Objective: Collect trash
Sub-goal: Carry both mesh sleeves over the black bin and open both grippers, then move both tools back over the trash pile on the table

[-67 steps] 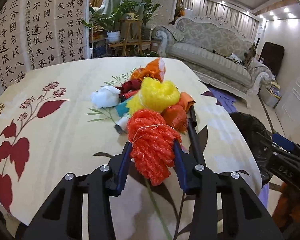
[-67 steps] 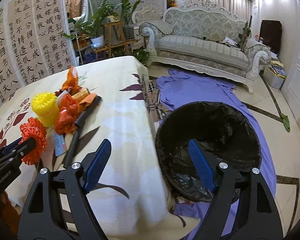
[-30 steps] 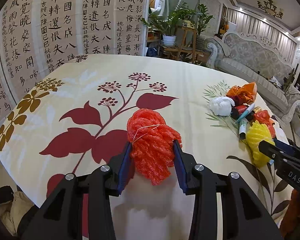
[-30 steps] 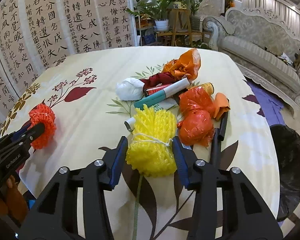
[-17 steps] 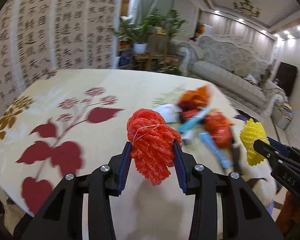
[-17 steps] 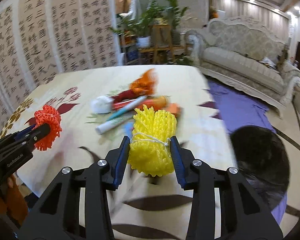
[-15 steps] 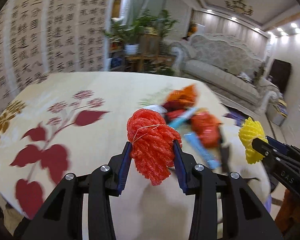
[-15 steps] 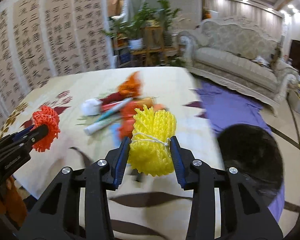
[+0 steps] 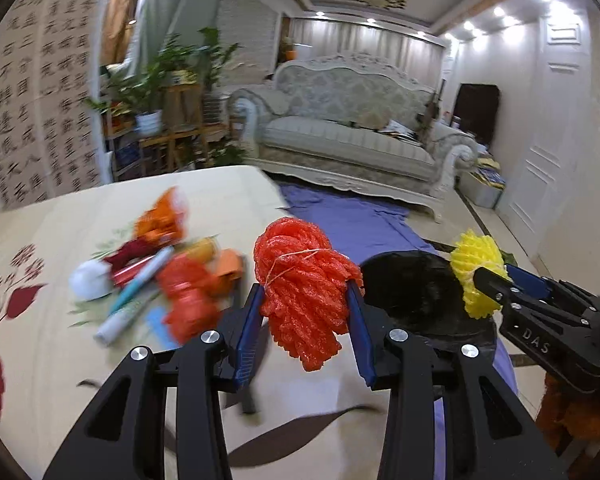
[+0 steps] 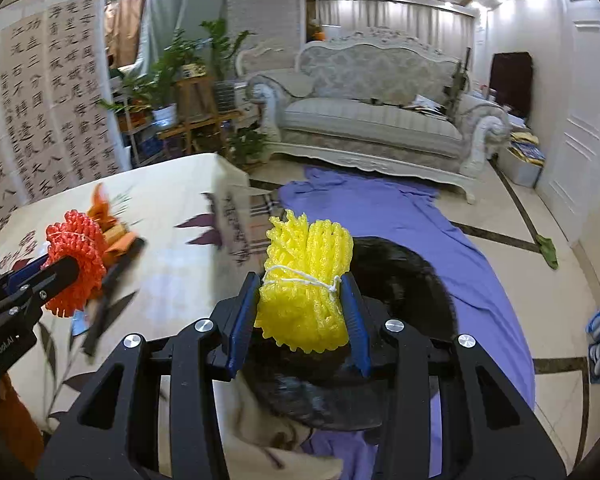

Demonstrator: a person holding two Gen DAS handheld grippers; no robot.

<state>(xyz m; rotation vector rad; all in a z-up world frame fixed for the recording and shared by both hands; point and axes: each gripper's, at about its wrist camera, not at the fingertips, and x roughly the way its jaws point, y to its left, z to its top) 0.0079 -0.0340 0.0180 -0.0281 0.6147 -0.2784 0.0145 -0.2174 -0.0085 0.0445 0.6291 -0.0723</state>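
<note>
Left tool (image 9: 306, 312): clenched on the red foam net bundle (image 9: 304, 288), blue pads pressing both its sides; held above the near edge of the surface.
Red foam net bundle: rolled mesh tied round with thin string; seen also from the right wrist view, at far left over the surface.
Right tool (image 10: 302, 312): clenched on the yellow foam net bundle (image 10: 306, 284), gripped at its tied waist between the blue pads.
Yellow foam net bundle: rolled mesh bound with white string; held directly above the trash bin (image 10: 412, 276), off the edge of the surface.
Trash bin: round, lined with a black bag, standing on the floor just beside the surface, partly on the purple cloth (image 10: 400, 216).
Surface (image 9: 60, 360): covered with a cream cloth printed with red leaves and dark stems.
Remaining trash pile (image 9: 160, 272): on the surface, left of the red bundle; blurred. Includes a white crumpled wad (image 9: 90, 284), an orange wrapper (image 9: 162, 220), red-orange crumpled plastic (image 9: 186, 304), and a teal-and-white tube (image 9: 134, 300).
Black stick-like item (image 10: 108, 292): lying on the surface near the pile; kind unclear.
Background: pale ornate sofa (image 10: 372, 124), potted plants on a wooden stand (image 10: 188, 80), calligraphy screen (image 10: 32, 120).
</note>
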